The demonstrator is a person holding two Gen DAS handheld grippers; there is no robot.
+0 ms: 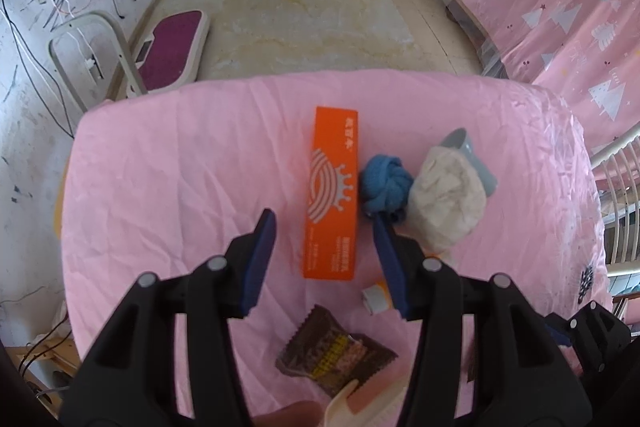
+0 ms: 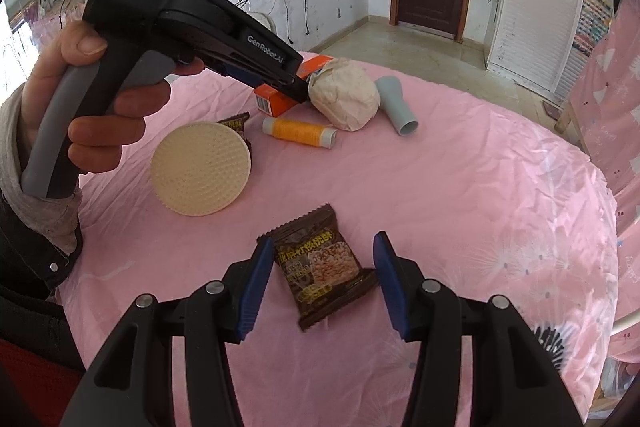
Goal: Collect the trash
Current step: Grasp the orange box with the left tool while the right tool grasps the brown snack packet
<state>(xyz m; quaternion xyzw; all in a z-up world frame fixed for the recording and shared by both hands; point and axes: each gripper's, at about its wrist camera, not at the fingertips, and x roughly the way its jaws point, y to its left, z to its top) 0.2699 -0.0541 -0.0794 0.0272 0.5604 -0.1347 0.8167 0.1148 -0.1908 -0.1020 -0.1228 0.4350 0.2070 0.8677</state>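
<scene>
Brown snack wrapper [image 2: 325,267] is lying on the pink tablecloth [image 2: 460,195] between the half-open fingers of the right gripper [image 2: 320,287], not squeezed. Left gripper [image 1: 326,259] is hanging half-open over the orange box [image 1: 332,195], holding nothing. I think the thin wrapper could slip out sideways if the pads are closing too high.

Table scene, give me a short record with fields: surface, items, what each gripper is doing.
surface: table under pink cloth
trash: two brown snack wrappers; crumpled paper ball
other items: orange box, blue yarn ball, grey tube, orange thread spool, cream disc
left gripper: open, over the orange box
right gripper: open, astride a wrapper, not gripping
</scene>
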